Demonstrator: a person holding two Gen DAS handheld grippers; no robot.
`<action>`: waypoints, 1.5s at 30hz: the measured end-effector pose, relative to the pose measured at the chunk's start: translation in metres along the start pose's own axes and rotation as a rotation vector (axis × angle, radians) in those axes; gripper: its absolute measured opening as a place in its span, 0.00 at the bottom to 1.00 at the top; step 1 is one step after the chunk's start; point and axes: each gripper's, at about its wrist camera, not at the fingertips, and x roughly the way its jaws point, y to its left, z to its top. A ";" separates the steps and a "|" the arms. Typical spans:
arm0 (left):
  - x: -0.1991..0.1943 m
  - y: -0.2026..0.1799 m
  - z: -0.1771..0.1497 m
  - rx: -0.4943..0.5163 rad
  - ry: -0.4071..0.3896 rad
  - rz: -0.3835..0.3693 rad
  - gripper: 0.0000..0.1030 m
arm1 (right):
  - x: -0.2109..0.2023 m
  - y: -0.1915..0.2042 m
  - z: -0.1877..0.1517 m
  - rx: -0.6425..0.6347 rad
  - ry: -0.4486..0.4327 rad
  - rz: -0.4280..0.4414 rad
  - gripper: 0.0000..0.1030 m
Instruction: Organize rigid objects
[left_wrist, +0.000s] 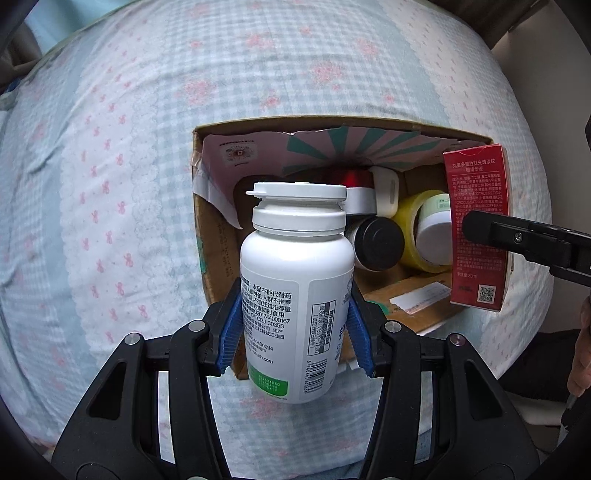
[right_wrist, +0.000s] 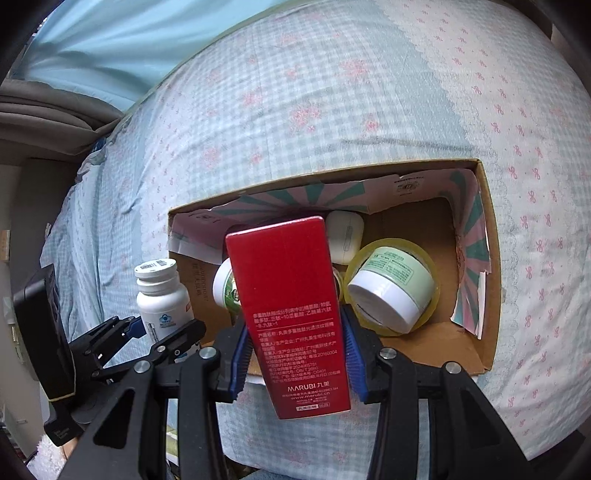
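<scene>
My left gripper (left_wrist: 295, 325) is shut on a white pill bottle (left_wrist: 295, 288), held upright at the near left edge of an open cardboard box (left_wrist: 210, 266); it also shows in the right wrist view (right_wrist: 159, 291). My right gripper (right_wrist: 293, 354) is shut on a red carton (right_wrist: 291, 306), held upright over the box's near edge (right_wrist: 484, 354); the carton also shows in the left wrist view (left_wrist: 476, 225). The box holds a yellow tape roll (right_wrist: 430, 314) with a green-and-white jar (right_wrist: 391, 288) in it, a white case (right_wrist: 345, 236), and a black-lidded jar (left_wrist: 378, 242).
The box lies on a bed with a blue checked sheet (left_wrist: 110, 147) with pink flowers. A red-and-white item (left_wrist: 356, 184) lies at the box's back. A green-labelled white jar (right_wrist: 227, 284) is partly hidden behind the carton. A wall (left_wrist: 546, 92) stands at the right.
</scene>
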 end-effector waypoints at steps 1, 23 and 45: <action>0.004 -0.001 0.002 0.004 0.005 0.002 0.46 | 0.004 -0.002 0.003 0.004 0.006 -0.004 0.40; -0.015 -0.024 0.034 0.016 -0.024 -0.006 1.00 | 0.006 -0.017 0.026 -0.008 -0.007 -0.147 0.93; -0.150 -0.054 -0.050 0.024 -0.249 0.011 1.00 | -0.110 0.015 -0.056 -0.064 -0.183 -0.130 0.93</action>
